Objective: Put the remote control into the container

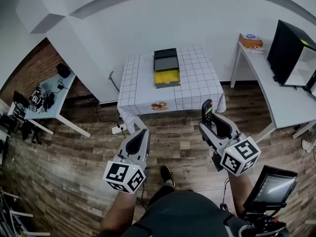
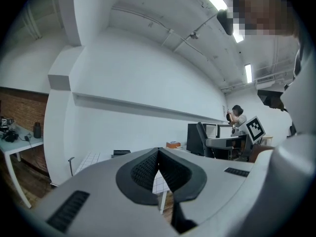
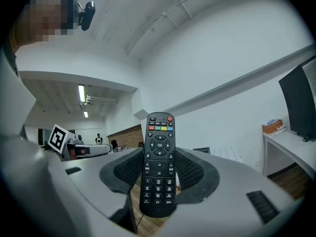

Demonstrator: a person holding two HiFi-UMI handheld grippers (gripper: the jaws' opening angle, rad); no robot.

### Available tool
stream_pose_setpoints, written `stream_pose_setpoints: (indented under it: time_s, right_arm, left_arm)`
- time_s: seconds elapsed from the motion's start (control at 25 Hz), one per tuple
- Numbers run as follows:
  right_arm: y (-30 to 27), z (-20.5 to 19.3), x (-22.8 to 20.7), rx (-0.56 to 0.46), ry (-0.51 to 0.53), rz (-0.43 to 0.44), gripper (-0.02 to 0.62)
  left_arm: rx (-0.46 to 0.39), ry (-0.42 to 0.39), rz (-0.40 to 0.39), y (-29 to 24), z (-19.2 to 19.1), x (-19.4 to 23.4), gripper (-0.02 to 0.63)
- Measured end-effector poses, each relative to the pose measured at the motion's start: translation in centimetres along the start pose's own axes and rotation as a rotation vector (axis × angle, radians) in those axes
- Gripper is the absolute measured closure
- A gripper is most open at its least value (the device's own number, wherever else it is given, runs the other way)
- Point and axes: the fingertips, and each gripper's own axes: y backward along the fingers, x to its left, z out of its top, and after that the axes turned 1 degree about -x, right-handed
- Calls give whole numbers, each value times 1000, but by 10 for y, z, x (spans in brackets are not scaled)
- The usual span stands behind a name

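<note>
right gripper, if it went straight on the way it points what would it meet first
Nothing close: right gripper, shut on the remote control, aims over the checked table toward the white wall, likely.

Slim black plastic remote control with coloured top buttons stands upright, clamped in the right gripper; shallow yellow-lined, dark-lidded container, seemingly open, sits toward the checked table's far edge.

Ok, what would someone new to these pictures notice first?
The black remote control stands upright, clamped in the right claw, its buttons facing that claw's camera. Ahead, on the checked tablecloth, an open container shows a bright yellow inside. The left claw is shut and empty.
</note>
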Motion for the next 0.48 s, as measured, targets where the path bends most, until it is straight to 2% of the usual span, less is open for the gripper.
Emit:
stream_pose_setpoints:
  time_s: [0.48]
  right_arm:
    - [-128, 12, -34, 23, 31, -60, 387]
  left_arm:
    - [-43, 19, -61, -89, 18, 113, 597]
